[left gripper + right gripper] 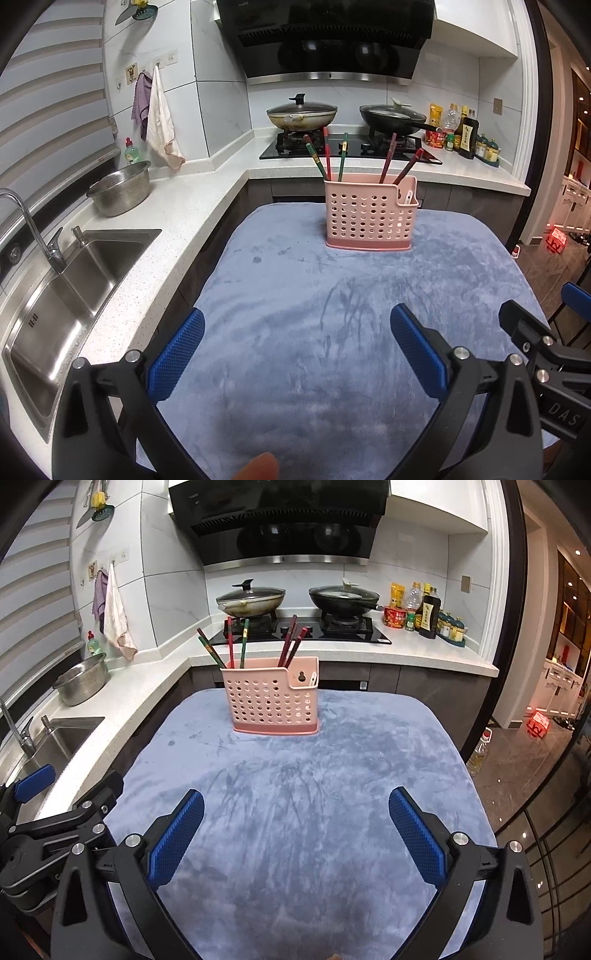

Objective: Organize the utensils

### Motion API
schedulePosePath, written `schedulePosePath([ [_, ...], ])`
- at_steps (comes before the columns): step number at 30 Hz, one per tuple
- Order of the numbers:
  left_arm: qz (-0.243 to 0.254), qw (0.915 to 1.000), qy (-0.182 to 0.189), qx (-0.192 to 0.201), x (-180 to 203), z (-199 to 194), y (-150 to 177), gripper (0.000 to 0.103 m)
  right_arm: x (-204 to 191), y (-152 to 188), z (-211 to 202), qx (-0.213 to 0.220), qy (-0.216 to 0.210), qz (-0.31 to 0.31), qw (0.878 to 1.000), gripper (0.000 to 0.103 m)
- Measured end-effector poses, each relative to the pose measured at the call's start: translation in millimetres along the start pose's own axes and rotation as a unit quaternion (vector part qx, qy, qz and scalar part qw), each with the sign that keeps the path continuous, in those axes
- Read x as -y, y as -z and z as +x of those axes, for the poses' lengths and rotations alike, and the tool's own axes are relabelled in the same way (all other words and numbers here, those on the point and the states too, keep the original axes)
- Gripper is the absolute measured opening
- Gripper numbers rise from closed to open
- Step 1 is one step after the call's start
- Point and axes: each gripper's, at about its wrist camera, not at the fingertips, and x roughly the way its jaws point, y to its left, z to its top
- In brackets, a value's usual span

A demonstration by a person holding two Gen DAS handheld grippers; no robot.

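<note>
We find the pink basket [371,218] standing upright at the far end of the blue cloth [314,332], with the chopsticks [334,157] leaning inside it: one group at its left end, another at its right end. A small white utensil [313,679] sits in the side pocket on the right. Our left gripper [297,354] hovers above the near part of the cloth, jaws spread wide and holding nothing. Our right gripper [295,834] hovers just beside it, likewise spread and empty. Beyond the cloth we see the sink [74,295], a metal colander [120,192] and two pans [303,116] on the stove
</note>
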Motion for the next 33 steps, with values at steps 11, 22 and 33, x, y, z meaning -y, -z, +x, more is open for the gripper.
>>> schedulePosePath([
  [11,-0.009,0.9998,-0.008,-0.016,-0.4,5.8,4.2,0.096,7.1,6.4,2.9,-0.007,0.009,0.002,1.0,0.097],
  [22,-0.014,0.9997,-0.015,-0.014,-4.0,5.9,2.8,0.096,7.0,6.1,3.3,-0.006,0.005,-0.004,1.0,0.097],
  [33,-0.014,0.9997,-0.014,-0.012,-4.6,4.8,0.9,0.096,6.2,5.0,3.2,-0.005,0.002,-0.003,1.0,0.097],
])
